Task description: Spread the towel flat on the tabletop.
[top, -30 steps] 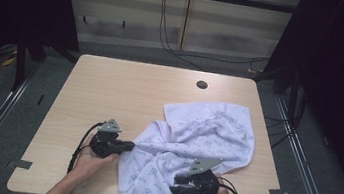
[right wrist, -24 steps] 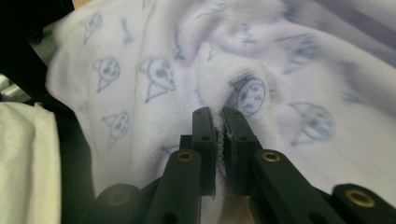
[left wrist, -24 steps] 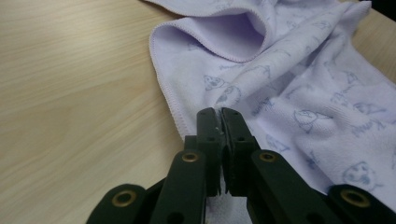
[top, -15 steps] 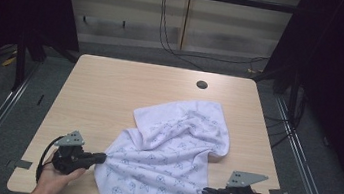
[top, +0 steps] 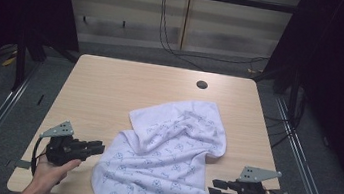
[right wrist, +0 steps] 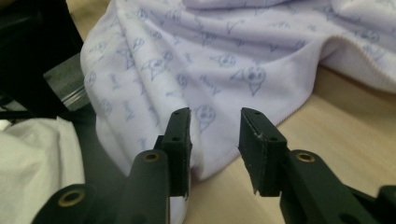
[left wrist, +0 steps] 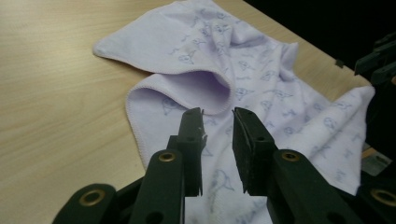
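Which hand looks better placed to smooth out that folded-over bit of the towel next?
Probably the left gripper. The folded-over flap lies just ahead of its open jaws. The right gripper sits by the towel's flatter near corner, farther from that fold.

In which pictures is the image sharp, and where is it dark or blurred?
High view: the table is evenly lit, the surroundings are almost black, and the towel print is soft. Left gripper view: the towel is fairly sharp, with a black far corner. Right gripper view: the near fingers are slightly blurred, the towel print readable, the left side in dark shadow.
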